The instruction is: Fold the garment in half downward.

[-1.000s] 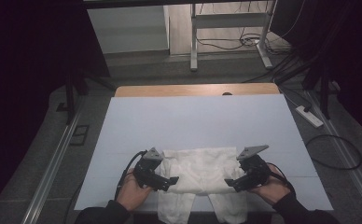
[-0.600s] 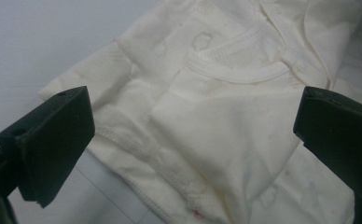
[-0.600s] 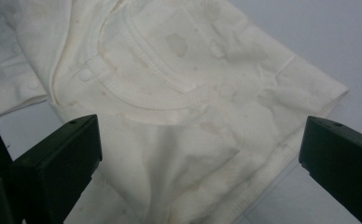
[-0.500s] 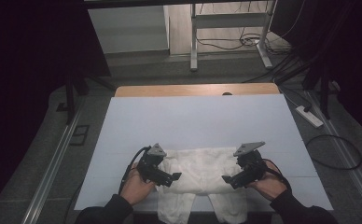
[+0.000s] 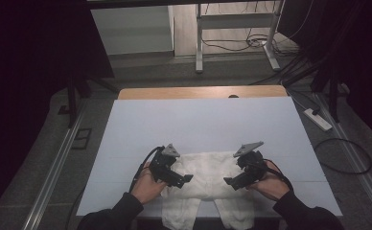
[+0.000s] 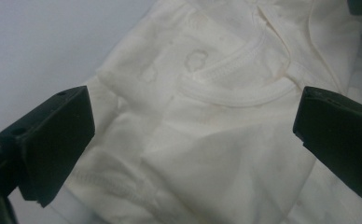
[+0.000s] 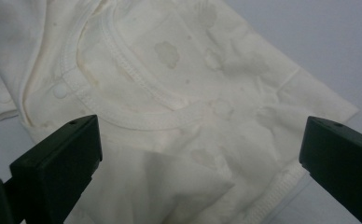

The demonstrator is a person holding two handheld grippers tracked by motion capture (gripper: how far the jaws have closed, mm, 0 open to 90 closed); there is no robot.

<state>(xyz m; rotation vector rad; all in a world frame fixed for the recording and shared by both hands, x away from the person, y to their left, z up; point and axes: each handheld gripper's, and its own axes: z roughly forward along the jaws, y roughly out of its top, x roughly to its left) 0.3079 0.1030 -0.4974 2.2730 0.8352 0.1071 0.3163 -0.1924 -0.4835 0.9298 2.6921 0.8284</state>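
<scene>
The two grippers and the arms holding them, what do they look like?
Both are black handheld tools. The left gripper and the right gripper each carry a grey three-cornered plate on top and trail a black cable back past the hand. In the gripper views the jaws are blocky matte black pads with small holes near the tips. The person wears dark long sleeves.

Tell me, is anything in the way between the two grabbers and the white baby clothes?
Nothing visible. The left gripper and right gripper hang open right over the white garment, with only cloth showing between their jaws.
</scene>
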